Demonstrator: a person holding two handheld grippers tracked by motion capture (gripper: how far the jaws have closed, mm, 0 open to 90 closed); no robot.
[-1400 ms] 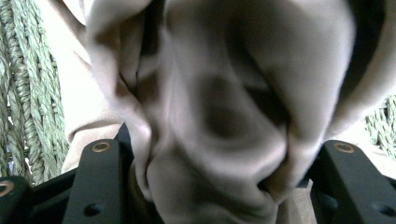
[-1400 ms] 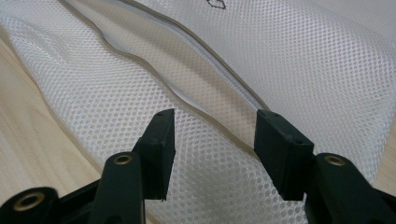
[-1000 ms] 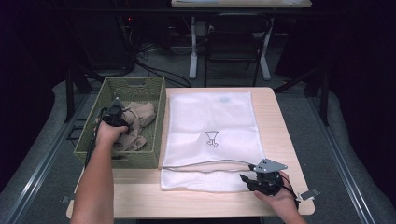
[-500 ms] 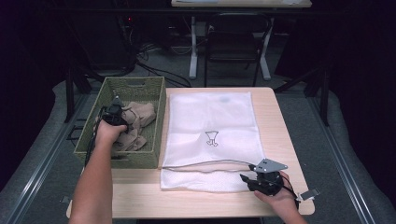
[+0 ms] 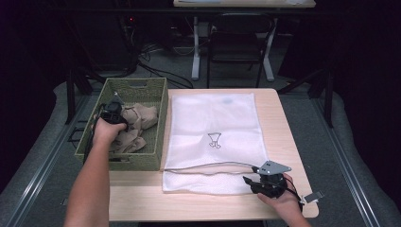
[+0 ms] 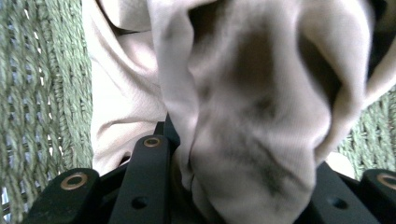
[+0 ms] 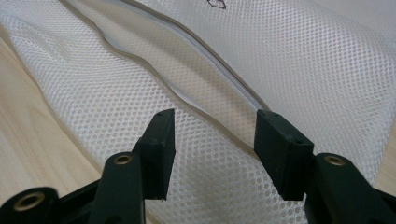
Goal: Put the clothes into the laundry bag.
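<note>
Seen from the high view, a pale wooden surface (image 5: 142, 198) carries a green woven basket (image 5: 153, 163) at the left and a white mesh laundry bag (image 5: 213, 118) lying flat beside it, its zipped mouth toward the person and partly open. The left hand-held gripper (image 5: 113, 113) is down inside the basket among beige clothes (image 5: 139, 118); the right hand-held gripper (image 5: 255, 182) rests at the bag's near right corner, beside the zipper (image 5: 208, 166). Nothing beige shows through the mesh from here, so loading the bag appears barely begun: a garment is gripped but not yet lifted across, and the mouth needs to be held wider. From the left gripper view, a bunched fold of the beige clothes (image 6: 252, 116) hangs right over the jaws, which close on it at their base, with basket weave (image 6: 42, 84) behind on both sides. From the right gripper view, the right hand-held gripper (image 7: 212, 154) has its jaws apart, gripping nothing, hovering just over the mesh laundry bag (image 7: 327, 70), with the zipper (image 7: 205, 116) running slantwise between the two fingertips and the gap of the opening just beyond.
</note>
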